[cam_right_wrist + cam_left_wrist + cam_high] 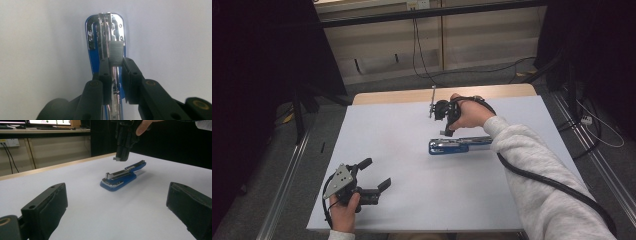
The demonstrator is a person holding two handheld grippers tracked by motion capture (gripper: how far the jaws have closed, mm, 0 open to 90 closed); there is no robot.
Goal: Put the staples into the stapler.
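Strip of staples (116, 53): clamped between the tips of the right gripper (116, 65), projecting forward past the pads, jaws closed to a narrow gap on it. In the left gripper view, visible as a small grey block (117, 158) at the lower tip of the right gripper (121, 157), held clear above the stapler with open air between.

Stapler (106, 37): blue, opened out flat, lying on the white table (37, 50) directly beneath the right gripper. Open metal channel facing up, running lengthwise under the jaws; rounded blue end beyond the staple strip.

High view: stapler (457, 144) lying just on the person's side of the right gripper (445, 125), its long axis across the table (412, 200), one end under the grey sleeve (532, 165). Right hand (469, 114) wrapped around the gripper, jaws pointing down; staple strip too small to resolve here.

Left gripper (379, 175): near the front left corner of the table, well apart from the stapler, jaws spread wide, nothing between them. Left hand (343, 212) at its rear.

Left gripper view: both pads (52, 205) at the frame edges, stapler (120, 178) between them in the distance, raised arm angled up at its far end, a detail not readable from above.
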